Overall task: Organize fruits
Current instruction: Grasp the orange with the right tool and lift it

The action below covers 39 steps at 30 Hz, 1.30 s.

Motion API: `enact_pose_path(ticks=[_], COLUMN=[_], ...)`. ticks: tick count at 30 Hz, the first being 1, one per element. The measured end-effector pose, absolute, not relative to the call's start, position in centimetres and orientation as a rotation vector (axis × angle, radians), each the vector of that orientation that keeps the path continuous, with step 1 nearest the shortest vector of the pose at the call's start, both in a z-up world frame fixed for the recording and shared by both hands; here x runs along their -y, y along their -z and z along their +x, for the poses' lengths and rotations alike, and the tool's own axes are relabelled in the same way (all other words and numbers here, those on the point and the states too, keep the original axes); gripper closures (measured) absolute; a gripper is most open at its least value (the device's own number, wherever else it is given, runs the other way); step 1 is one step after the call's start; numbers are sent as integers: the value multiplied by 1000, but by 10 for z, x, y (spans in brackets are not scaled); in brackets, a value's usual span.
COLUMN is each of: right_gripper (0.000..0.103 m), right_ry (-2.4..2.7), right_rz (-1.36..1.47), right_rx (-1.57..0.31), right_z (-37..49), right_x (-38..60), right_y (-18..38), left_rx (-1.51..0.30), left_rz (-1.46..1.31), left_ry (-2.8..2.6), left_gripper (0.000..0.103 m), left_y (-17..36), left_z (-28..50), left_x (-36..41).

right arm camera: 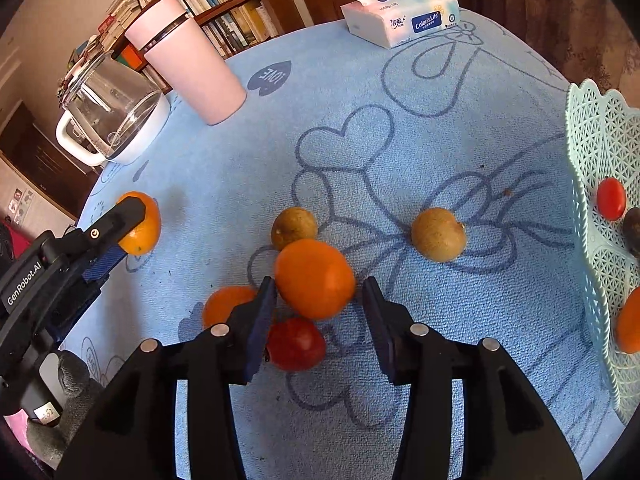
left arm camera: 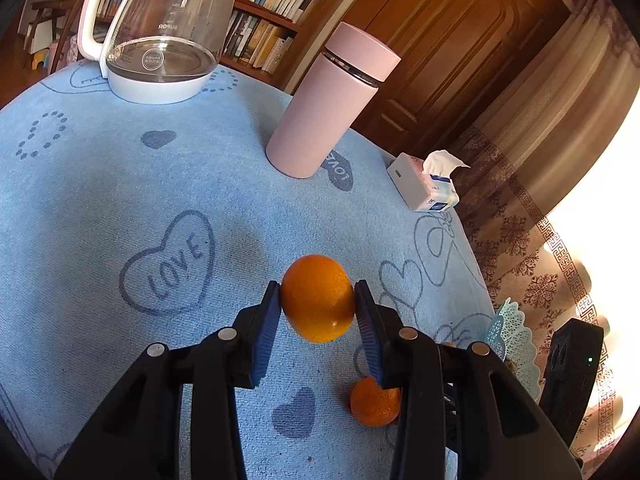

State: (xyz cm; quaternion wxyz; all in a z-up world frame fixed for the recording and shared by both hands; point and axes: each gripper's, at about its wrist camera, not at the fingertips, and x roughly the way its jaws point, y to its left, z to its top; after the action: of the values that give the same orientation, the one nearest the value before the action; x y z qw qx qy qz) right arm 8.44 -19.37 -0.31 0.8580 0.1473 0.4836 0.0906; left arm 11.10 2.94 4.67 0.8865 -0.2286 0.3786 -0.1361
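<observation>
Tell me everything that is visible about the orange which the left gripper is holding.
The orange is round, slightly oval, with smooth, glossy, deep orange skin that looks whole. The left gripper is shut on it, one blue ribbed pad pressing each side, so only the pads touch it. It seems raised above the blue cloth, though the height is hard to judge. In the right wrist view it shows at the far left, partly hidden by a black finger, with a tiny dark speck low on its skin.

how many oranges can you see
4: orange held in the left gripper, one between the right jaws, one beside them, one in the basket; others may be hidden.
</observation>
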Motion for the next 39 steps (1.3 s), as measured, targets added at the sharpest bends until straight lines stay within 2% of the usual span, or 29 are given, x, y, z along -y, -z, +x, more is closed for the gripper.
enact_pose_path(ticks=[3, 16, 31, 39], right_gripper=[62, 62, 62, 62], right_ry=[-180, -153, -1, 135], right_rz=[268, 225, 349, 412], right_rx=[-995, -896, -761, -725], right_z=[83, 65, 25, -6], right_x=[188, 190, 277, 340], right_y=[2, -24, -75, -85], left_rx=[-784, -775, -757, -755], left_rz=[-477, -476, -459, -446], left_ry=[286, 303, 333, 331], left_gripper=[65, 65, 65, 65], left_y=[-47, -48, -52, -53], left_z=[111, 110, 104, 103], left_x=[-29, -27, -19, -16])
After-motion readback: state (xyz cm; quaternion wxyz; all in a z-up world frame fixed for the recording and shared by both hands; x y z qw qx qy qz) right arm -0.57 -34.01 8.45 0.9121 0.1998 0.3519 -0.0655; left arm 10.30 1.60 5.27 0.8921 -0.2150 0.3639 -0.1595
